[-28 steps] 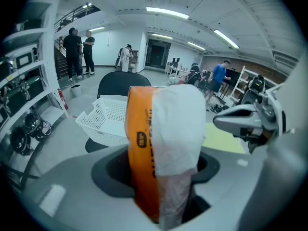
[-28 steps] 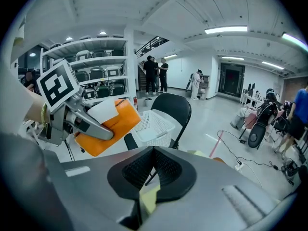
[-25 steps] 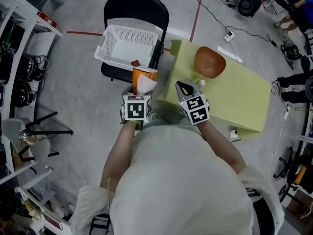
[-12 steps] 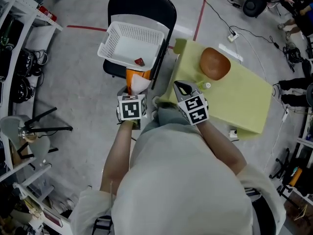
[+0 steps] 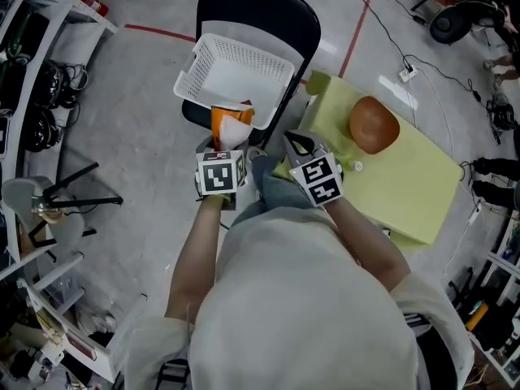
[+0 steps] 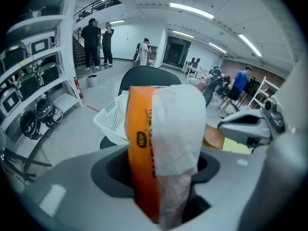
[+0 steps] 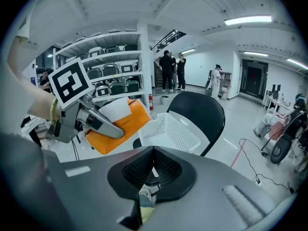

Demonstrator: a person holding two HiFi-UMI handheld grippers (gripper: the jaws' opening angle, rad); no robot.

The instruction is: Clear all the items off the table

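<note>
Near the basket (image 5: 244, 62), orange packet (image 5: 229, 123) clamped lengthwise in left gripper (image 5: 228, 145) jaws, top toward basket; right gripper (image 5: 292, 139) jaws shut.

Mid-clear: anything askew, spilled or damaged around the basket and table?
Nothing spilled or broken. Two small oddities: the white basket sits skewed on the black chair, apparently overhanging the seat, and the orange bag clamped in the left tongs looks crumpled, a white crinkled layer covering one side.

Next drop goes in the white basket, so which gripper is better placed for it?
Left. The left gripper is shut on the orange bag, right at the white basket's near rim. The right gripper is shut and sits nearer the green table.
</note>
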